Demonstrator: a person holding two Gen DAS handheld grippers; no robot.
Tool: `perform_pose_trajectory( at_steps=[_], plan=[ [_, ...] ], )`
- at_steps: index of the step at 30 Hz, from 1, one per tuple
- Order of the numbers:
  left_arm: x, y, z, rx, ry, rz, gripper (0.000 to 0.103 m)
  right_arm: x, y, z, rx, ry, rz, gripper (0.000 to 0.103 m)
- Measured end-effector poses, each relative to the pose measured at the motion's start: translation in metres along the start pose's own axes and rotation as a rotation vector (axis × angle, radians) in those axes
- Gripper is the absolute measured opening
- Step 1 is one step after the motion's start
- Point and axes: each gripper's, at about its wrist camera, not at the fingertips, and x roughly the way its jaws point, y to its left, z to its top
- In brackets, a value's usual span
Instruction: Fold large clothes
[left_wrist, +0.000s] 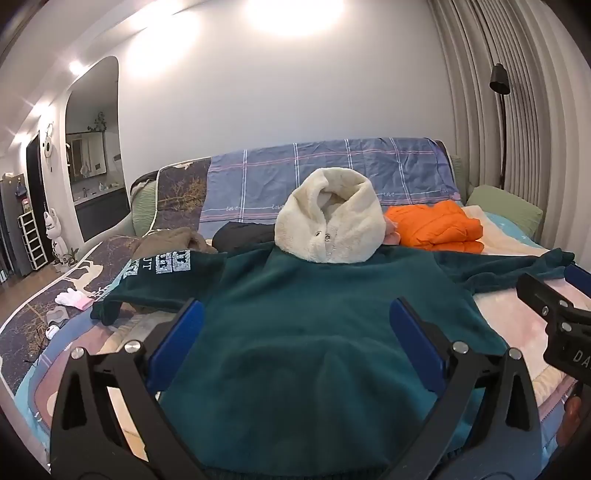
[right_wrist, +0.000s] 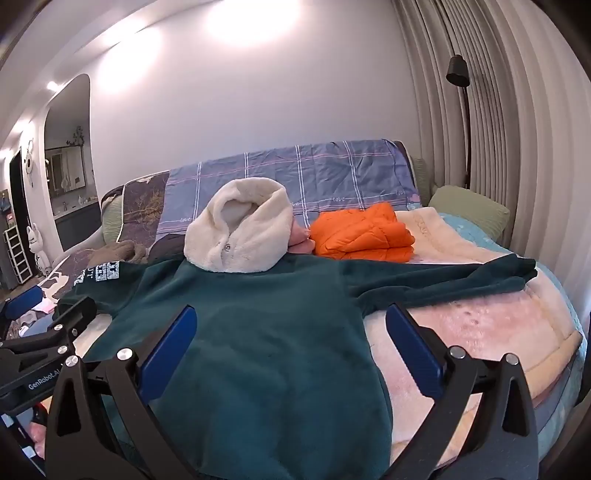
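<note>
**A:** Where are you working?

**B:** I'm standing at a bed (right_wrist: 480, 332) in a pale-walled room, with ribbed curtains (right_wrist: 498, 147) hanging to my right and a checked sheet (left_wrist: 351, 170) draped over the headboard. The quilted pink cover is giving me a broad, soft surface for spreading things out.

**A:** And the garment?

**B:** The green hoodie (left_wrist: 314, 332) is lying flat on the bed, right in front of me, back up, both sleeves thrown out sideways. I judge it's laid that way so the sleeves can be folded in first. The cream hood (left_wrist: 328, 218) is sitting up at the far end, puffed and plush like sherpa; the body looks like dense, matte fleece, heavy enough to stay put.

**A:** Are you gripping it?

**B:** No. I'm holding my left gripper (left_wrist: 295, 332) above the middle of the body, its blue pads spread wide with nothing pinched. My right gripper (right_wrist: 291, 339) is hovering over the hoodie's right edge, equally wide and empty.

**A:** What's the orange thing?

**B:** A puffy orange jacket (right_wrist: 364, 236), folded into a stack behind the right sleeve, out of my way.
</note>
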Motion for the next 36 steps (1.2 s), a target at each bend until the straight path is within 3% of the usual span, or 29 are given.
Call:
perform_pose_trajectory(
  at_steps=[2,3,11,19,36],
  plan=[
    [-0.001,0.000,-0.001,-0.002,-0.002,0.002,0.101,0.000,0.001,0.002,-0.003,-0.008,-0.006,0.102],
    [-0.002,0.003,-0.007,-0.022,-0.002,-0.037,0.101,-0.004,0.005,0.000,-0.018,-0.023,-0.010,0.102],
    [-0.026,0.012,-0.009,-0.015,-0.002,-0.032,0.101,-0.027,0.018,-0.005,-0.017,-0.016,-0.011,0.102],
    [-0.036,0.034,-0.006,-0.098,0.000,-0.079,0.101,-0.047,0.031,0.001,-0.046,-0.058,-0.022,0.102],
    [-0.046,0.028,-0.007,-0.075,-0.017,-0.095,0.101,-0.068,0.028,0.004,-0.027,-0.068,-0.039,0.102]
  ],
)
